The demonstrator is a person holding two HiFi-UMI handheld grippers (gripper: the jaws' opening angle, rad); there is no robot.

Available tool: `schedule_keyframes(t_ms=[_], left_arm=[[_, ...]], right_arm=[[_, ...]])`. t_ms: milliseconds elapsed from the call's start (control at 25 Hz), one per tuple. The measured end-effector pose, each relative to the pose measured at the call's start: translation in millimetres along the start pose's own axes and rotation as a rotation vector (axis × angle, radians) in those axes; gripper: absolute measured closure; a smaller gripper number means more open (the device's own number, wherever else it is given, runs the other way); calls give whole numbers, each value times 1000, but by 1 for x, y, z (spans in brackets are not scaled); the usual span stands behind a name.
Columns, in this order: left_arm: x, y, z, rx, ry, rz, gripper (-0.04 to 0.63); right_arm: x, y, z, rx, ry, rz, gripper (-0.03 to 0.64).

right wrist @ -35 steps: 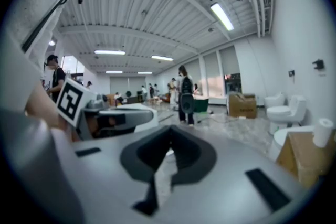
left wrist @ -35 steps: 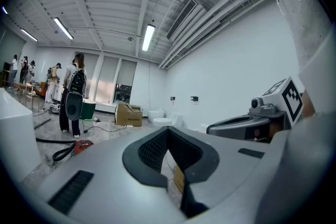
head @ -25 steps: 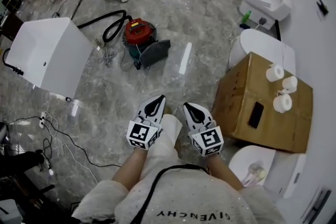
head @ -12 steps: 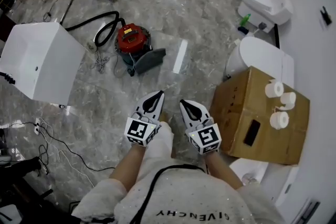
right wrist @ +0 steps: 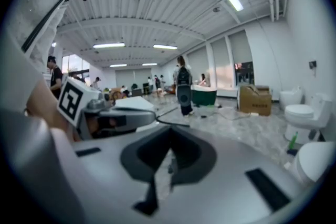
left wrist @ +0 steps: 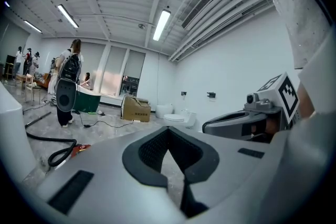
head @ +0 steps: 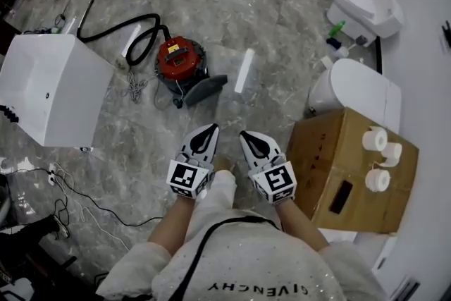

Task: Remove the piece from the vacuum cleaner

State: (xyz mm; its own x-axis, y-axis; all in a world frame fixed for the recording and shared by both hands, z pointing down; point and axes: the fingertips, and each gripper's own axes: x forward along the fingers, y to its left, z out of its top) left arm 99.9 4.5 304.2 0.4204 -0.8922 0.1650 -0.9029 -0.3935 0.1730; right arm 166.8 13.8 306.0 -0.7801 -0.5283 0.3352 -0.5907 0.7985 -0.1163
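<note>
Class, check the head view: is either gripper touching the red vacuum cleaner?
No, the left gripper and right gripper both sit apart from the vacuum cleaner, with floor showing between.

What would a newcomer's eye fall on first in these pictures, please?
Probably the red vacuum cleaner on the grey floor at upper centre, its black hose looping off to the left. Below it, the left gripper and right gripper sit side by side, both shut and empty, pointing towards it. A cardboard box topped with toilet rolls stands at right.
</note>
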Motion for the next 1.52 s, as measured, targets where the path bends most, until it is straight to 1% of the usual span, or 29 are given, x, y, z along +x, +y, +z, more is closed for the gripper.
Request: schedule_keyframes(t_ms=[280,400,480,600,720,800,920,1040,1200,1280,1440,1520], left_arm=[[39,45,-4,-10,1,13,574],[49,63,-8,-21,1,39,574],[51,74,-14,-41,2,65,574],[55,92,-26,-77,20,111,574],[60,110,-34,-95,27,151,574],[64,123,-38,-117,29,183,574],[73,144,-45,-145,42,236,574],[88,162,-56,-127,73,265,574],[107,185,-69,-119,96,292,574],[115,193,-77,-134,104,297,574],[130,195,-101,-191,133,241,574],[136,194,-114,-206,160,230,572]], right_arm=[[55,-29,2,-19,17,36,603],[78,-36,-3,-14,38,62,603],[94,-37,-8,-17,59,89,603],[118,-38,-13,-27,83,134,603],[143,-40,-14,-34,101,189,603],[159,-39,-17,-48,125,240,603],[184,-38,-21,-102,160,328,603],[206,-43,-27,-140,190,387,603],[234,-55,-38,-150,232,428,603],[245,-60,-48,-148,258,449,603],[262,-65,-77,-136,336,513,603],[267,-67,-91,-143,371,546,603]])
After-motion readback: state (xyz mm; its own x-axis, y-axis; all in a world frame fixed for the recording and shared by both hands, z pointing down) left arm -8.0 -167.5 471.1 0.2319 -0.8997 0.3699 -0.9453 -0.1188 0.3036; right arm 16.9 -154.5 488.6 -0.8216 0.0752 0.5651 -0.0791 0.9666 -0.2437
